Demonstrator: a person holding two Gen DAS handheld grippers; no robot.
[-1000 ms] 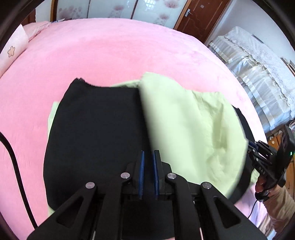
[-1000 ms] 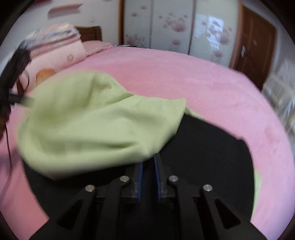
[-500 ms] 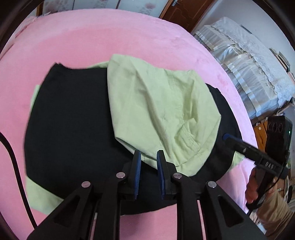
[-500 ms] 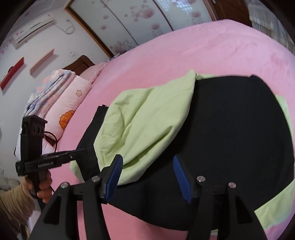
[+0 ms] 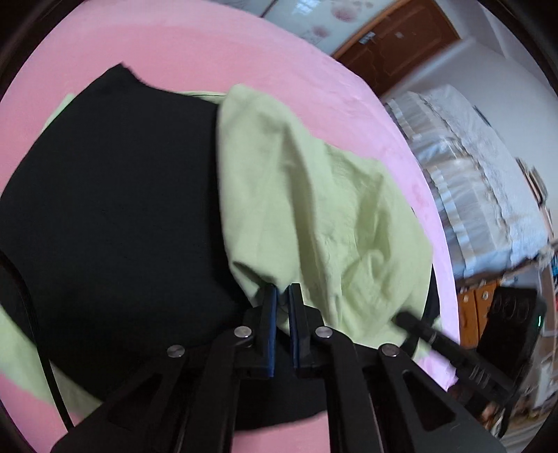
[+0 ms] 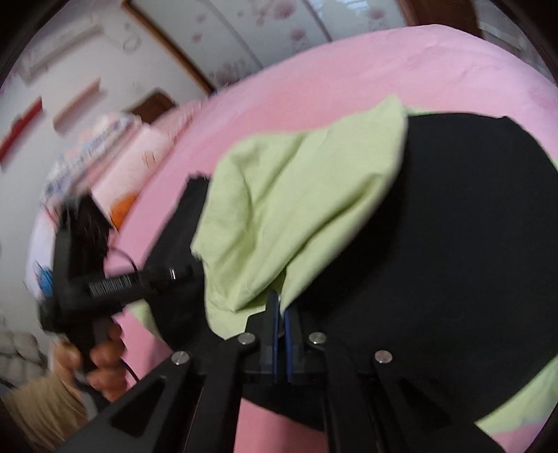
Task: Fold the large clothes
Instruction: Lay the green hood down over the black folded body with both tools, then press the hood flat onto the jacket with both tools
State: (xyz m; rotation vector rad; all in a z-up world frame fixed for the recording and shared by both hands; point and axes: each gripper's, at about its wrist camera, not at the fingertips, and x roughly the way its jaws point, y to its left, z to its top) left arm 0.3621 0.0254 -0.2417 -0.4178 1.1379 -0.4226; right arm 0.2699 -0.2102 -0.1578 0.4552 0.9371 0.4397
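A large black-and-light-green garment lies on the pink bed (image 5: 104,45). Its black part (image 5: 111,216) is spread flat. A light green part (image 5: 314,209) is folded over it and bunched. My left gripper (image 5: 283,291) is shut on the near edge of the green part. My right gripper (image 6: 280,298) is shut on the near edge of the same green part (image 6: 286,209), over the black part (image 6: 453,244). Each gripper shows in the other's view: the right one at the far right (image 5: 418,324), the left one at the left (image 6: 174,273).
Light green edges stick out from under the black part at the left (image 5: 21,352) and lower right (image 6: 523,397). A stack of pillows and bedding (image 6: 115,153) lies at the bed's head. A lace-covered piece of furniture (image 5: 488,181) stands beside the bed. A wooden door (image 5: 401,31) is behind.
Half a second ago the right gripper was open and both were off the cloth. Both have closed in on the green part's near edge and shut on it; the green part is more bunched.
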